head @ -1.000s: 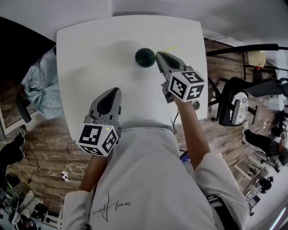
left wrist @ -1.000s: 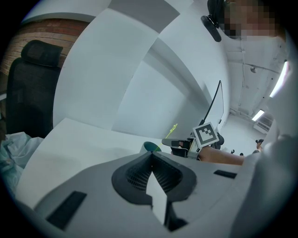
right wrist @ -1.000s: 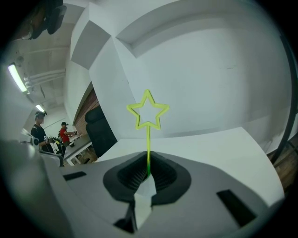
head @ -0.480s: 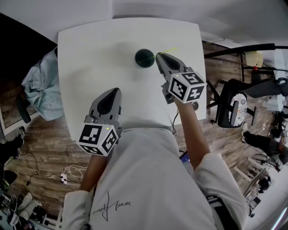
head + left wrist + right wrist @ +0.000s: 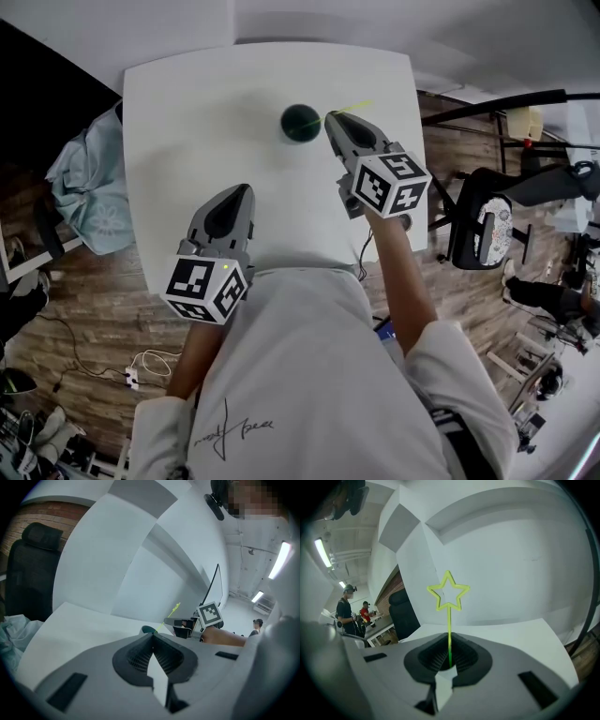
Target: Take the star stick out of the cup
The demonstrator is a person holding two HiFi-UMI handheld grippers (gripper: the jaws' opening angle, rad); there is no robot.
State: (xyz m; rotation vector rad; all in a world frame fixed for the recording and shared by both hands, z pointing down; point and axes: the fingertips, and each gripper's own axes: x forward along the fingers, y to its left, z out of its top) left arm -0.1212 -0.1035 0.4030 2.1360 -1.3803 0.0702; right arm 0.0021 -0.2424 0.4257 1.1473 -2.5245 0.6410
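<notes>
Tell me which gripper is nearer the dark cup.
Right. The right gripper sits just beside the cup, shut on the star stick; the left gripper is shut and empty, far back near the front edge of the table.

Right gripper, clamped on the star stick: its marker cube drifts a shade toward 4 o'clock, reaching farther past the edge of the table.
Table: outline sits slightly smaller and lower in the head view.
Floor, 8 o'clock: a dark leg at the border changes position; detail unclear.
</notes>
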